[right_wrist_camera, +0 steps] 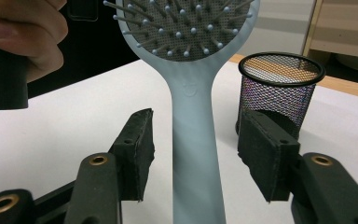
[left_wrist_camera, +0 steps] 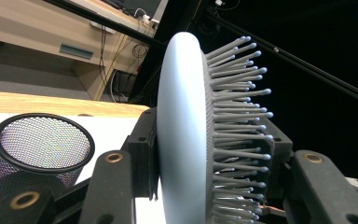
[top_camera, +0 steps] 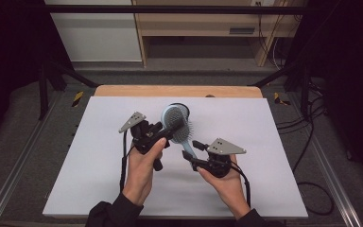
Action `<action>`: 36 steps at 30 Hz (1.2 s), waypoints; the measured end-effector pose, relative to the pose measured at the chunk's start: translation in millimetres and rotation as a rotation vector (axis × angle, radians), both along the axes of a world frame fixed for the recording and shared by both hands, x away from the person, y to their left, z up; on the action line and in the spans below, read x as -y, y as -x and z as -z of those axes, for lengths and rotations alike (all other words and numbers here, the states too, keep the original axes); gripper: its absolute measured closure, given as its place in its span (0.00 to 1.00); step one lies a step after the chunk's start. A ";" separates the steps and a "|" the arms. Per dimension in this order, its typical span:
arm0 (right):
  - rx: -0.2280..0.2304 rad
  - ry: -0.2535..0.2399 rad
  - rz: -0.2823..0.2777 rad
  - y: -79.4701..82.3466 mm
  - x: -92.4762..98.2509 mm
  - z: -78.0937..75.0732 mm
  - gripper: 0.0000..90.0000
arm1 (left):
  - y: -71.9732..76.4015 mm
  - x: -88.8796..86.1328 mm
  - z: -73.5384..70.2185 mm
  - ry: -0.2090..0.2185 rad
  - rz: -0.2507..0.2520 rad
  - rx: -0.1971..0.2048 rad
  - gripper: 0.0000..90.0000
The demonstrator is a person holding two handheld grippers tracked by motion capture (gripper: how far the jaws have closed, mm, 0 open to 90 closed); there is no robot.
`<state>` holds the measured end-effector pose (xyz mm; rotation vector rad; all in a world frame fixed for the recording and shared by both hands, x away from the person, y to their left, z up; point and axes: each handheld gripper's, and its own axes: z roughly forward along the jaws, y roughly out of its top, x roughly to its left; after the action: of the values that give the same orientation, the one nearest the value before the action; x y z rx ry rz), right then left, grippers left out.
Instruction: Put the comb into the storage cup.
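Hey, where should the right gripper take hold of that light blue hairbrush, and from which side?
Grip the hairbrush by its handle, coming from the handle's free end. The handle is narrow and flat-sided and already stands between the right gripper's open pads, clear of both, while the left gripper clamps the bristled head. Probably close just below the neck.

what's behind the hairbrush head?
A black wire-mesh cup stands on the white table surface behind the pale blue hairbrush. From the high view, the brush head and the left gripper clamped on it cover most of the cup. Its inside cannot be seen.
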<state>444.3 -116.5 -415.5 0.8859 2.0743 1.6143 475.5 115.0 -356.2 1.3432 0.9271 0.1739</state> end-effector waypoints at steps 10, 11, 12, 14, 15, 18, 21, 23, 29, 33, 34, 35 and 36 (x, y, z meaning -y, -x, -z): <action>-0.007 0.005 0.003 -0.5 0.1 0.3 0.46 | 1.0 -1.4 -0.4 -0.034 -0.018 0.028 0.57; -0.008 0.006 0.004 -0.8 0.3 0.3 0.46 | 1.0 -1.7 -0.5 -0.037 -0.019 0.030 0.57; -0.009 0.004 0.003 -0.9 0.5 0.3 0.45 | 1.0 -1.9 -0.5 -0.038 -0.021 0.032 0.57; -0.011 0.005 0.006 -1.5 1.0 0.6 0.45 | 0.8 -2.5 -0.5 -0.041 -0.023 0.034 0.57; -0.012 0.004 0.007 -1.5 1.1 0.8 0.45 | 0.8 -2.7 -0.5 -0.043 -0.024 0.035 0.57; -0.016 0.003 0.008 -1.4 1.2 1.0 0.44 | 0.9 -3.4 -0.5 -0.045 -0.025 0.038 0.57; -0.021 0.004 0.011 -2.4 1.5 1.4 0.41 | 1.0 -4.5 -0.7 -0.044 -0.030 0.042 0.57; -0.025 0.005 0.014 -3.0 2.0 1.9 0.39 | 1.1 -5.3 -0.7 -0.044 -0.034 0.043 0.57; -0.037 0.010 0.032 -4.9 3.3 2.9 0.33 | 1.3 -8.1 0.4 -0.055 -0.040 0.050 0.57; -0.040 0.050 0.067 -8.0 4.8 4.7 0.26 | 1.1 -12.0 0.2 -0.064 -0.055 0.061 0.57; -0.039 0.061 0.074 -8.4 5.2 5.2 0.25 | 1.1 -12.8 0.0 -0.063 -0.057 0.066 0.57; -0.038 0.071 0.080 -8.9 6.4 6.0 0.25 | 1.2 -13.3 -0.3 -0.065 -0.060 0.069 0.57; -0.039 0.074 0.082 -9.2 7.5 6.5 0.24 | 1.3 -13.8 -0.5 -0.067 -0.061 0.071 0.57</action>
<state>453.5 -124.0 -422.0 0.9705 2.0814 1.4800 474.2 128.8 -355.7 1.3624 0.9095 0.3002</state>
